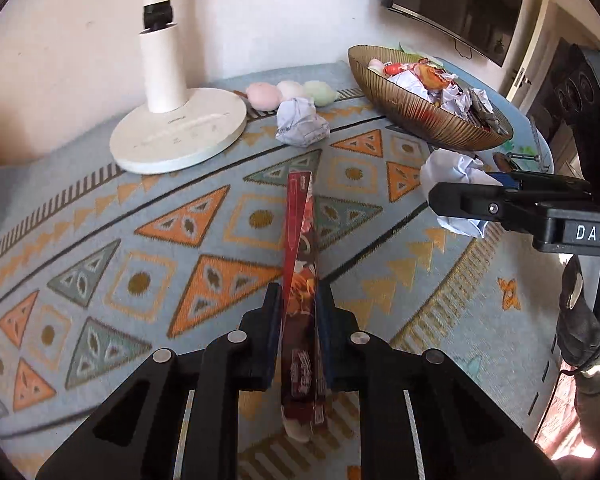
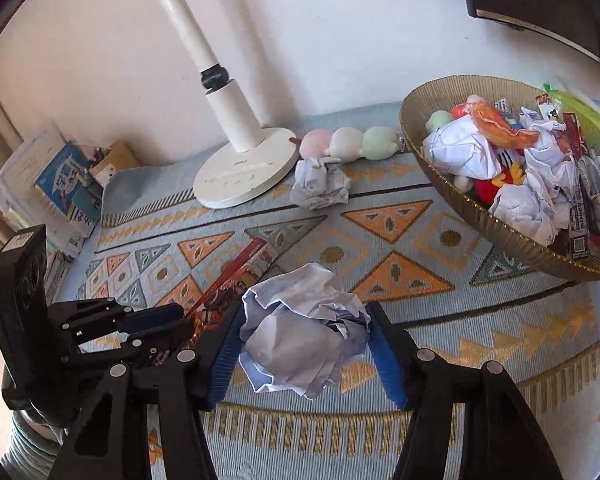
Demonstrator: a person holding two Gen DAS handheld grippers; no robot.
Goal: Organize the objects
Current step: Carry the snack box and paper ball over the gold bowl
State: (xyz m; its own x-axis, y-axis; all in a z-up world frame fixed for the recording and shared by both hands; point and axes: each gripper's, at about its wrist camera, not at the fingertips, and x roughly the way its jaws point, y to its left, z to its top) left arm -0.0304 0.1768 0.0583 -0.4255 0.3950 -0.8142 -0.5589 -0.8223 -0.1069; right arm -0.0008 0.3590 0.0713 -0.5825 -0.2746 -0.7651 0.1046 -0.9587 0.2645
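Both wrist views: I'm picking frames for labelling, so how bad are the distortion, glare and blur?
Left wrist view: strong fisheye bending curves the rug bands; dark corner vignette; the red snack packet in the left gripper is sharp; bright overexposure at the lower right edge.
Right wrist view: same curvature; crumpled paper ball between the right gripper pads is crisp; the wall is evenly lit; no motion blur.

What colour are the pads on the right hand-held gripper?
Blue pads, clearest in the right wrist view.
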